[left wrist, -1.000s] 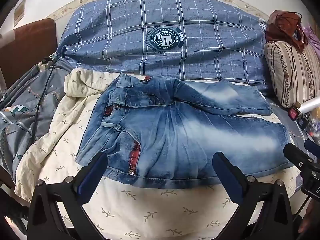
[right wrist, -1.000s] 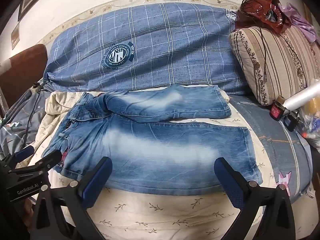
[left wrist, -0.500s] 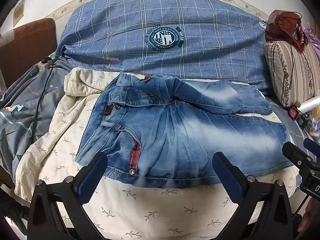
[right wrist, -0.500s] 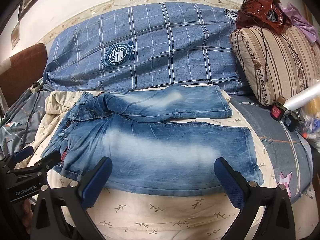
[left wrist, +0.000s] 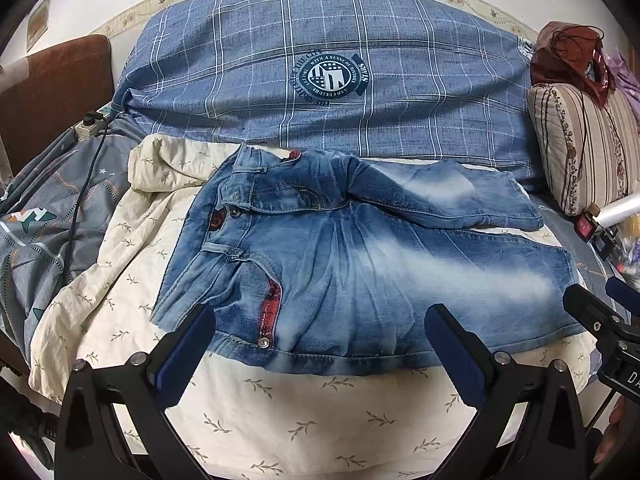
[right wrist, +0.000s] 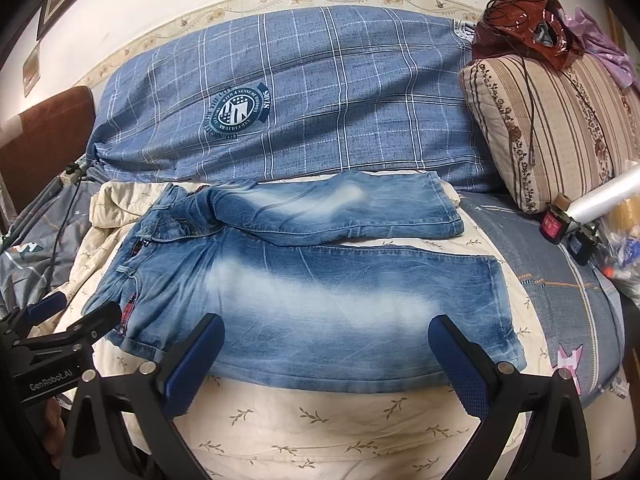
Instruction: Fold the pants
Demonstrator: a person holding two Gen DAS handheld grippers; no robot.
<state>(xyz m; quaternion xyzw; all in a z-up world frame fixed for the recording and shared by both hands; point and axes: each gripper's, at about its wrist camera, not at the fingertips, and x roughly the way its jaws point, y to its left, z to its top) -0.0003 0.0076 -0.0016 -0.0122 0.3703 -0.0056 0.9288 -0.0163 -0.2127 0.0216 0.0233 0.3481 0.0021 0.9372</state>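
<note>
Faded blue denim pants (left wrist: 360, 264) lie flat on a cream leaf-print sheet (left wrist: 280, 412), waistband to the left, both legs running right; the far leg lies slightly apart from the near one. They also show in the right wrist view (right wrist: 320, 292). My left gripper (left wrist: 320, 352) is open and empty, hovering at the pants' near edge by the waist. My right gripper (right wrist: 326, 360) is open and empty, hovering at the near edge of the near leg. Each gripper shows at the edge of the other's view: the right (left wrist: 600, 320), the left (right wrist: 64, 320).
A large blue plaid quilt (left wrist: 340, 80) lies behind the pants. A striped pillow (right wrist: 560, 128) with a red-brown bag (right wrist: 520, 12) on it stands at right. Small bottles and a plastic roll (right wrist: 592, 208) lie at right. A power strip and cable (left wrist: 92, 124) lie at left.
Nothing has visibly changed beyond a slight camera shift; both grippers stay open near the pants' near edge.
</note>
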